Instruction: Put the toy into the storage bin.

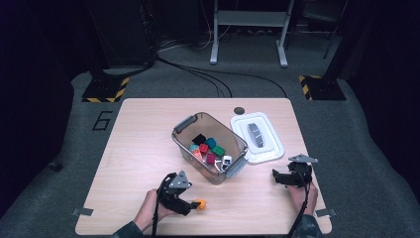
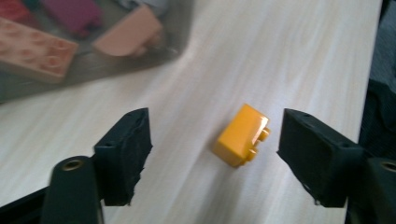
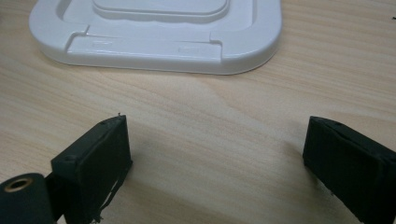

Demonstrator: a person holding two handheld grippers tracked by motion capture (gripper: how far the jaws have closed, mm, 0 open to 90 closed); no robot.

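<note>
Left claw [image 2: 215, 149]: jaws apart, low over the tabletop, one on each side of the brick; neither pad touches it.
Brick [image 2: 242, 135]: orange, lying on the tabletop between the left claw's jaws, nearer one jaw than the other, studs turned toward that nearer jaw; near the bin's near corner, outside it.
Left hand [image 1: 151, 208]: holds the left claw at the near edge of the tabletop, nearer the person than the bin.
Bin [image 1: 184, 144]: clear, grey handles at both ends, standing mid-tabletop, uncovered.
Bin contents: loose bricks in black, teal, red, green, pink, magenta and white.
Lid [image 1: 257, 137]: white, flat on the tabletop, just beside the bin on its right.
Right claw [image 3: 215, 158]: jaws wide apart with bare tabletop between them, holding nothing; near the lid's near edge, well apart from the bin.
Tabletop [image 1: 138, 129]: pale wood.
</note>
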